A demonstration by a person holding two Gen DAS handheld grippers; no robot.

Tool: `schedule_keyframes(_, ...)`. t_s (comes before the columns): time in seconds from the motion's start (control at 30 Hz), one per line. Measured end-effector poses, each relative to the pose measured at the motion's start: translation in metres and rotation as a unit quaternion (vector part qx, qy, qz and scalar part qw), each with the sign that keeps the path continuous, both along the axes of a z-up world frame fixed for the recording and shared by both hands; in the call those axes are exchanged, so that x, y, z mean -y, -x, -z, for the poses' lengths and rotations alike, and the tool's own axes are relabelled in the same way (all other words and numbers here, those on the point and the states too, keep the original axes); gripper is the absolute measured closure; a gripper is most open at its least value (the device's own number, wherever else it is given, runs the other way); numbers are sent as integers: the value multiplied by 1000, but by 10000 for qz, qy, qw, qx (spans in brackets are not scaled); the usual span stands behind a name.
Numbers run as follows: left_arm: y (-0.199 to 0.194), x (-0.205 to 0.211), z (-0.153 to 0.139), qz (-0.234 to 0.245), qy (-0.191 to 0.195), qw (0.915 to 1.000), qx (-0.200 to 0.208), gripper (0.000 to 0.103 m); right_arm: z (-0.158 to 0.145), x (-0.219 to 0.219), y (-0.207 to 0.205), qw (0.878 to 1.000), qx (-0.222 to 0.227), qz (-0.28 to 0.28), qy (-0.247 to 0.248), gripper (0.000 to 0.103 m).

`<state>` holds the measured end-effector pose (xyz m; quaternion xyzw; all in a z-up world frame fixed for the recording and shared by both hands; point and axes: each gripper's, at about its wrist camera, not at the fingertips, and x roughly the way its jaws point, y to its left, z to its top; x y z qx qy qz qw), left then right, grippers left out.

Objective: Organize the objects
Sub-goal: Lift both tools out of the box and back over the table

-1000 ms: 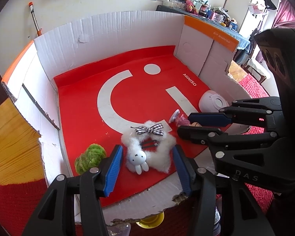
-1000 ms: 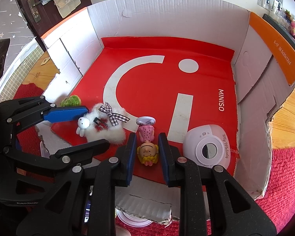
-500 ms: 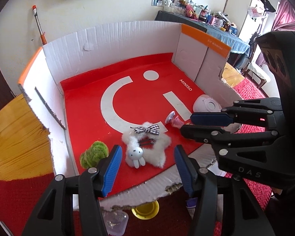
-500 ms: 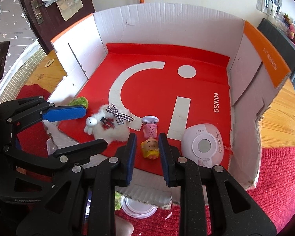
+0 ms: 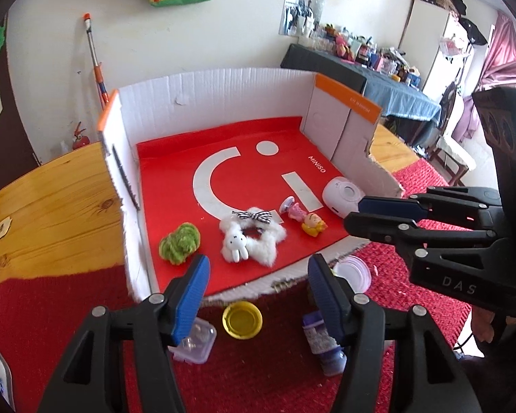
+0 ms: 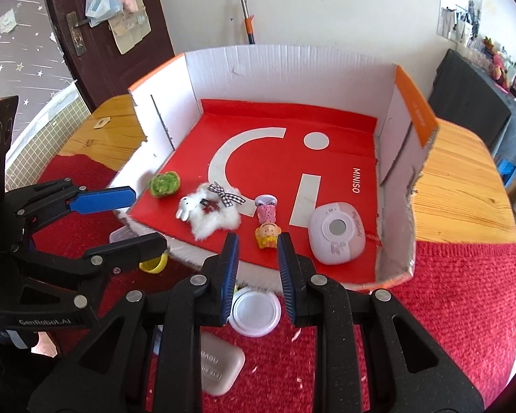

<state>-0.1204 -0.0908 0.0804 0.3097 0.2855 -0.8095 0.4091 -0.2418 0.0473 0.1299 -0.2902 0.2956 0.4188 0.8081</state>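
Both claws are seen held apart with nothing gripped: the left claw (image 5: 258, 275) is spread wide at the bottom of its own view, and the right claw (image 6: 258, 258) is open more narrowly at the bottom centre of its view. Each is hung over the red mat (image 6: 447, 292), just short of the torn front edge of the cardboard box (image 6: 292, 69).

Inside the box, on its red MINISO floor, a row is laid out along the near edge. A fuzzy green ball (image 5: 179, 243) is found left of centre in the left view, then a white fluffy star with a bunny and checkered bow (image 5: 249, 237), then a small pink doll figure (image 5: 306, 218) lying on its side, and a white rounded gadget (image 5: 342, 196) toward the right.

Outside the box, on the mat, a yellow lid (image 5: 242, 320), a clear little container (image 5: 192, 344), a white round lid (image 6: 256, 313) and a beige soap-like bar (image 6: 220, 368) can be spotted.
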Motion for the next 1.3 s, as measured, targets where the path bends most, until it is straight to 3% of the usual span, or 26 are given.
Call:
schedule_keyframes(0.07, -3, -8, -2, -71, 73, 9999, -48, 38, -2, 6, 5, 10000, 50, -35, -69, 80)
schedule_keyframes(0.17, -8, -21, -4, -186, 170, 9996, -107, 37, -4, 16, 13, 9997, 115, -89, -183, 71)
schedule_keyframes(0.23, -10, -28, -4, -238, 212, 9994, -142, 37, -4, 22, 17, 9994, 170, -133, -265, 38)
schedule_keyframes(0.27, -11, -32, -3, -277, 229, 9992, -167, 37, -4, 26, 21, 9991, 230, -160, -322, 35)
schedule_keyframes(0.53, -22, -61, 6, -626, 311, 9971, -308, 26, 6, 53, 40, 9974, 393, -257, -541, 35)
schedule_keyframes(0.93, -30, -97, 29, -1332, 355, 9899, -319, 10, 41, 79, 51, 9974, 275, -333, -572, 27)
schedule_keyframes(1.3, -37, -96, 50, -1630, 64, 9863, -236, 9, 65, 75, 49, 9982, 145, -435, -382, 27)
